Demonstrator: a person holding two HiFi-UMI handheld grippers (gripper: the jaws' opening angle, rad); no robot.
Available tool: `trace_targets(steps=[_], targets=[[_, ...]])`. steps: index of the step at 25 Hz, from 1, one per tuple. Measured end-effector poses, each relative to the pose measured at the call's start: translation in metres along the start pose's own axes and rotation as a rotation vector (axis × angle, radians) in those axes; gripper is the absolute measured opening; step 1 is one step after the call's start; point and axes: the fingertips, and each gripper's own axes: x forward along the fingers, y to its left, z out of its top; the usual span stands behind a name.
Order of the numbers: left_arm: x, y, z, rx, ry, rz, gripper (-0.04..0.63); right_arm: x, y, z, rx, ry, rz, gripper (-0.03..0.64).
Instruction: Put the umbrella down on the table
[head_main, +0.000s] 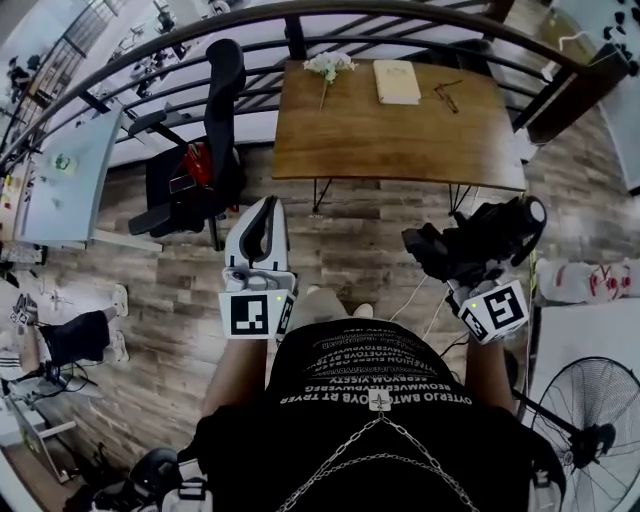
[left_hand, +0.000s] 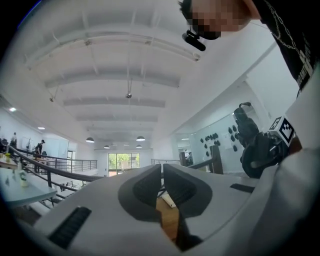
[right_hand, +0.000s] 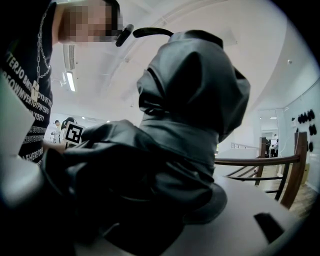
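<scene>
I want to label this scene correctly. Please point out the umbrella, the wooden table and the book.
umbrella (head_main: 485, 238): head view, on its folded black fabric.
wooden table (head_main: 380, 140): head view, on a bare part of its top.
book (head_main: 397, 82): head view, on the middle of its cover.

I looked down on a floor of grey-brown wood planks. Ahead stood a wooden table on thin dark legs, its brown top bearing a small bunch of white flowers, a pale book and a pair of glasses. Just behind it curved a dark metal railing. A black office chair sat left of the table, near a white desk. A wire-caged fan stood at the lower right. Overhead I saw a white beamed ceiling with round lamps lit, and, at the far end, a bright window with green beyond it.
</scene>
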Motion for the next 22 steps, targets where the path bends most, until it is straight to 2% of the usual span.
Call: trace_targets(steps=[4, 8, 12, 14, 19, 22], targets=[[0.005, 0.002, -0.011, -0.001, 0.023, -0.022, 0.037, 0.014, 0.002, -0.002, 0.019, 0.006, 0.013, 0.291], [0.027, 0.004, -0.006, -0.009, -0.024, -0.094, 0.037, 0.037, -0.001, -0.002, 0.01, 0.016, 0.012, 0.291], [0.057, 0.007, -0.008, 0.077, -0.005, -0.132, 0.037, 0.061, -0.011, 0.003, 0.018, 0.015, 0.0, 0.291], [0.073, 0.01, -0.011, 0.09, 0.008, -0.157, 0.037, 0.074, -0.017, 0.007, 0.022, 0.017, -0.001, 0.291], [0.11, 0.021, -0.019, 0.079, 0.01, -0.199, 0.037, 0.105, -0.036, 0.012, 0.026, 0.024, -0.009, 0.291], [0.134, 0.04, -0.021, 0.044, 0.007, -0.188, 0.037, 0.126, -0.048, 0.016, 0.02, 0.022, -0.018, 0.291]])
